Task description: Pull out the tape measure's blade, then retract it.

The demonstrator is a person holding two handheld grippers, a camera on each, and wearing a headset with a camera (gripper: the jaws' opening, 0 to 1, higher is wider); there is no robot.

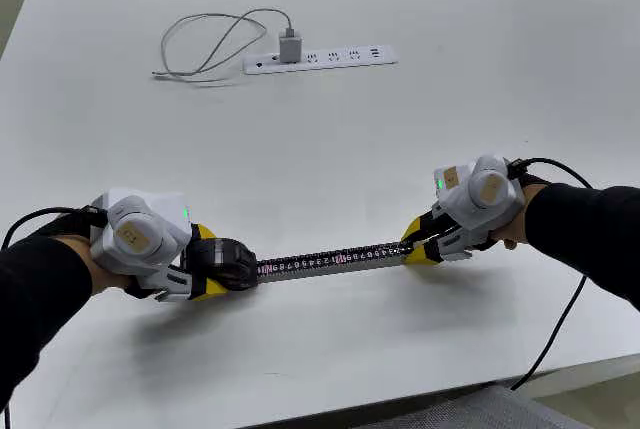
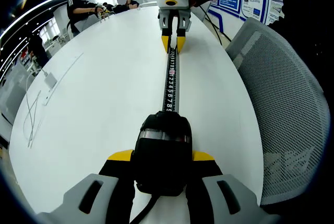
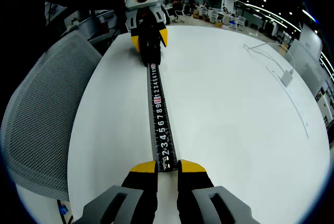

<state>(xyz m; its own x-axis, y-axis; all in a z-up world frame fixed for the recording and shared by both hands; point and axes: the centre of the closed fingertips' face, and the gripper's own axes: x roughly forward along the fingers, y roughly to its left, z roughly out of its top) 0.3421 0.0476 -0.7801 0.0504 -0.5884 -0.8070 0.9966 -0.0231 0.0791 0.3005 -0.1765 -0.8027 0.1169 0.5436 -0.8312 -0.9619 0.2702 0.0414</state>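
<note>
The left gripper (image 1: 208, 262) is clenching the case of the black tape measure (image 1: 228, 263) at the nine o'clock end. The right gripper (image 1: 415, 242) is pinching the tip of the blade (image 1: 330, 260) at the three o'clock end, so the blade is stretching straight between them, low over the white table (image 1: 420, 129). Toward twelve o'clock from the blade, well apart, a white power strip (image 1: 335, 57) is lying with a charger (image 1: 290, 46) plugged in and a grey cable (image 1: 200, 44) looping at its nine o'clock side, and a grey mesh chair (image 2: 282, 104) is standing at the table's six o'clock edge.
</note>
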